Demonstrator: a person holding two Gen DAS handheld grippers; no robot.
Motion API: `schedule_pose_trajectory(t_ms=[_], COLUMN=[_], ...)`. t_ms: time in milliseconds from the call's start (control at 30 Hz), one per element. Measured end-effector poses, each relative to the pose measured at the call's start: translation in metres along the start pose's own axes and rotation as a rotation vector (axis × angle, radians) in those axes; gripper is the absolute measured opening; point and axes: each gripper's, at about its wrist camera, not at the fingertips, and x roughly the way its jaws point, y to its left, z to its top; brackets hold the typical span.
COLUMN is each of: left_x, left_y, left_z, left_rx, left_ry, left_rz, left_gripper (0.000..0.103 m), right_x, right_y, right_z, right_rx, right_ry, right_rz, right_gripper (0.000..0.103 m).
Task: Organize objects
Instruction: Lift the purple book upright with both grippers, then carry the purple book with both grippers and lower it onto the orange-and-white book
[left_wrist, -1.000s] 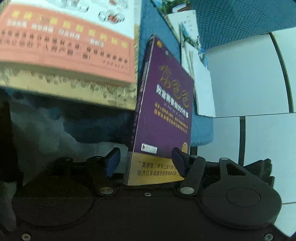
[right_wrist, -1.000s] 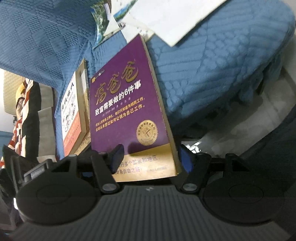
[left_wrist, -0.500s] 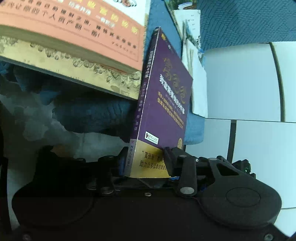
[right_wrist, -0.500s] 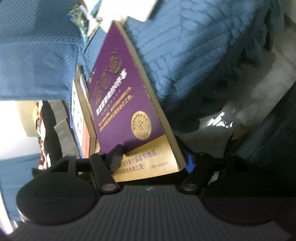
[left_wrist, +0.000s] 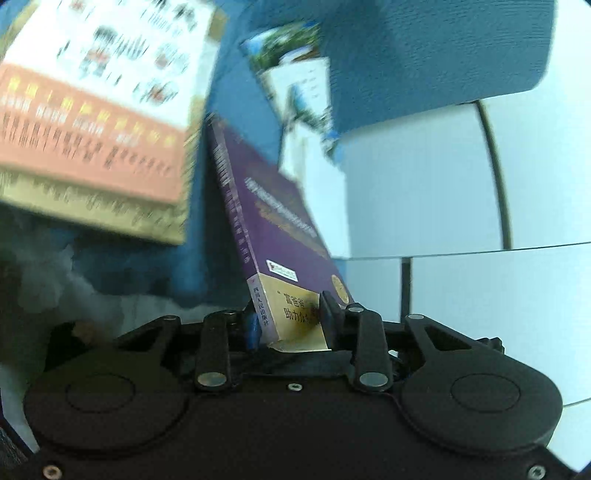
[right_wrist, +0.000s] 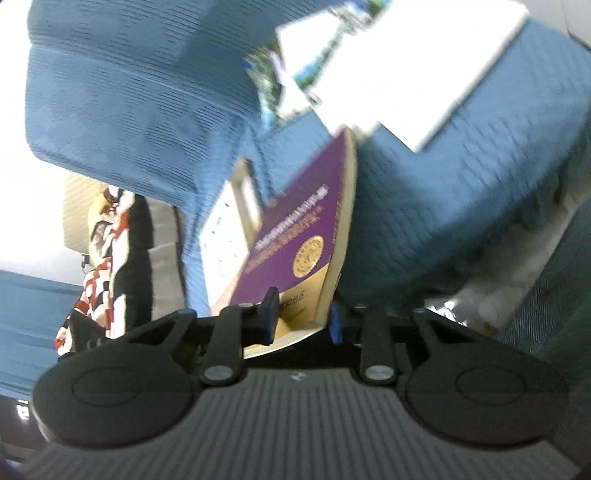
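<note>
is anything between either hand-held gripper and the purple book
No. The left hand-held gripper and right hand-held gripper have just closed directly on the purple book, one at each side of its lower end.

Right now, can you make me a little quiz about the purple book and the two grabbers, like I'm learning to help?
1. True or false: both grabbers are pinching the same purple book.
2. Which end of it do they grip? A) the purple top B) the yellow bottom band C) the spine's middle
3. Fill in: the orange and white book lies on a ____ coloured cover.

Key
1. True. The left gripper and the right gripper have both just been closing, and each now clamps the book between its fingers.
2. B
3. blue
</note>
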Motion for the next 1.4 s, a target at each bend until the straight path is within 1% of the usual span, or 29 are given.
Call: schedule_pose_trajectory(t_ms=[133, 233, 367, 567, 733, 933, 1133, 1267, 1400], left_x=[-0.014, -0.023, -0.027, -0.046, -0.063, -0.087, -0.113, -0.128, -0.142], left_y=[-0.016, -0.026, -0.038, -0.049, -0.061, -0.074, -0.071, -0.058, -0.036], left_z=[0.008, 0.011, 0.017, 0.023, 0.033, 0.051, 0.069, 0.080, 0.090], left_rx=[0.005, -0.001, 0.011, 0.018, 0.023, 0.040, 0.037, 0.023, -0.007], left_ry=[-0.040, -0.058, -0.069, -0.092, -0.128, -0.179, -0.237, -0.276, -0.304], left_rz=[-0.041, -0.054, -0.055, -0.073, -0.091, -0.095, -0.106, -0.104, -0.088], left_gripper=[0.030, 0.030, 0.030, 0.030, 0.030, 0.030, 0.030, 0.030, 0.030], right_x=[-0.015, -0.020, -0.023, -0.026, -0.026, -0.020, -0.003, 0.015, 0.042], right_y=[0.025, 0.041, 0.054, 0.069, 0.092, 0.121, 0.152, 0.170, 0.180], right_z=[0.008, 0.013, 0.017, 0.022, 0.030, 0.040, 0.049, 0.051, 0.050], right_rx=[-0.041, -0.066, -0.070, -0.070, -0.100, -0.137, -0.188, -0.216, -0.229], right_ry=[-0.040, -0.054, -0.057, -0.064, -0.072, -0.072, -0.052, -0.030, 0.006], right_rz=[0.028, 0.037, 0.044, 0.069, 0.081, 0.108, 0.138, 0.152, 0.158], right_gripper=[0.028, 0.028, 0.028, 0.028, 0.028, 0.028, 0.028, 0.028, 0.028])
